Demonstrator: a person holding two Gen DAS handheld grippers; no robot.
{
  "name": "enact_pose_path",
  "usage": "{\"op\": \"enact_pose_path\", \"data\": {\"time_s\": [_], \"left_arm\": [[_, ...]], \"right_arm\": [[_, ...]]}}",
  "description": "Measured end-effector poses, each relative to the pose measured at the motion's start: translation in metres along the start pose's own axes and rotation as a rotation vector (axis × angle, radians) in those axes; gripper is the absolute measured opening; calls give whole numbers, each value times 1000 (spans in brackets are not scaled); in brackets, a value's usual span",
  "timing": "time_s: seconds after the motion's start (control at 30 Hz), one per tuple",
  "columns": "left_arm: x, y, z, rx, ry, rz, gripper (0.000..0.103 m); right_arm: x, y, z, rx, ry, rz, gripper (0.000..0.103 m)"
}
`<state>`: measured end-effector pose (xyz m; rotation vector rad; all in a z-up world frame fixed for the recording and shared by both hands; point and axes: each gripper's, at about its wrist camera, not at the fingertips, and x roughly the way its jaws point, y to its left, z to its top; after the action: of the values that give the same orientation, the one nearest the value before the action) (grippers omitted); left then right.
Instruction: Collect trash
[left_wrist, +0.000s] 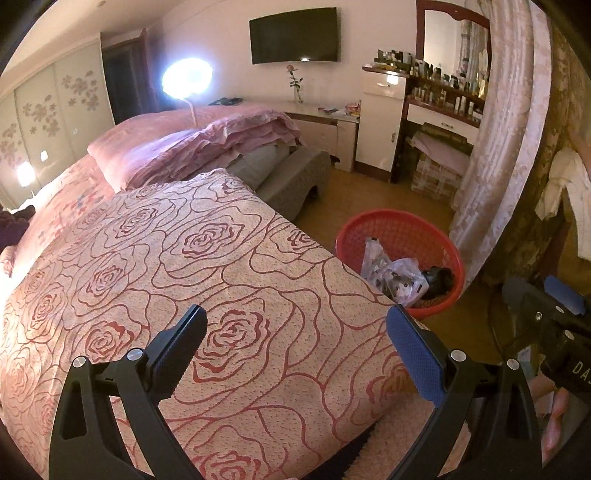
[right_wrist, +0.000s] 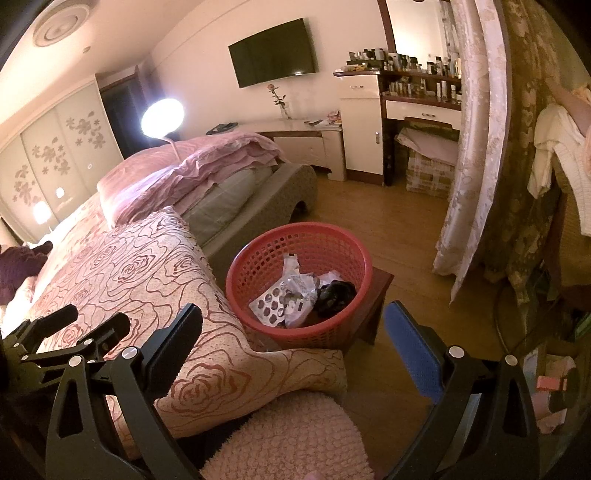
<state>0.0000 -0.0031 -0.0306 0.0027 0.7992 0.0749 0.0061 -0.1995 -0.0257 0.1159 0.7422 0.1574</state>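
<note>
Bedroom light is dim and pink; a bed with a rose-patterned, nubbly cover fills the space ahead of the left gripper, whose fingers stand wide apart and empty. The right gripper also holds nothing, its fingers apart. Just beyond the right fingertips sits a red plastic mesh basket on a low wooden stool, holding crinkled plastic wrappers and something dark and crumpled, perhaps a bag. No loose trash shows on the cover between the left fingers. The step now is probably a search: sweep the bed slowly, then pinch thin wrappers at a raised fold.
</note>
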Motion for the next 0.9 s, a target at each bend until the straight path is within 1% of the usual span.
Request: {"op": "enact_pose_path", "data": {"time_s": [0.67,0.83,0.9], "left_arm": [[3,-3,0,20,11,8,94],[5,-5,0,24,13,-6,94],[3,-5,0,32,3,-12,94]], "right_arm": [[1,-1,-1,2,3,-1,96],[0,-1,-2,4,5,-2,96],[0,-1,-2,5,5,-3,96]]}}
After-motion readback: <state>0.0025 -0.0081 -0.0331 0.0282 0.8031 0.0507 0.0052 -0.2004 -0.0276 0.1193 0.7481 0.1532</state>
